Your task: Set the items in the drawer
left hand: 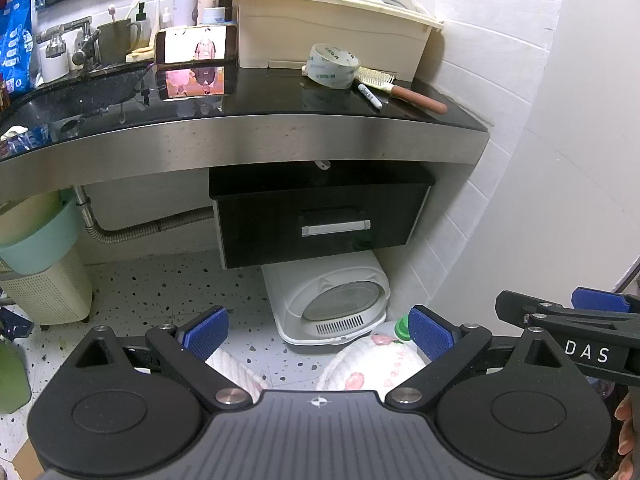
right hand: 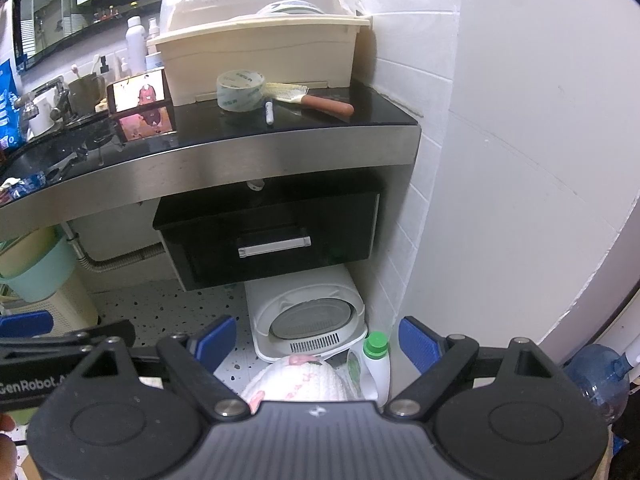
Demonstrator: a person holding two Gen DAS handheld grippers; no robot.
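Observation:
A black drawer [left hand: 320,220] [right hand: 272,236] with a silver handle [left hand: 336,227] [right hand: 274,247] hangs shut under the black countertop [left hand: 260,100] [right hand: 248,132]. On the counter lie a roll of clear tape [left hand: 332,66] [right hand: 241,90], a white marker [left hand: 370,97] [right hand: 269,113] and a brush with a reddish handle [left hand: 400,88] [right hand: 308,98]. My left gripper [left hand: 318,330] is open and empty, low in front of the drawer. My right gripper [right hand: 318,340] is open and empty beside it; it also shows in the left wrist view [left hand: 560,312].
A cream dish rack [left hand: 332,20] [right hand: 260,48] stands behind the tape. A lit phone [left hand: 196,44] [right hand: 138,92] leans near the sink. A white litter box [left hand: 332,300] [right hand: 308,316], a green-capped bottle [right hand: 376,360] and baskets [left hand: 44,272] sit on the floor. A white wall [left hand: 540,160] is at the right.

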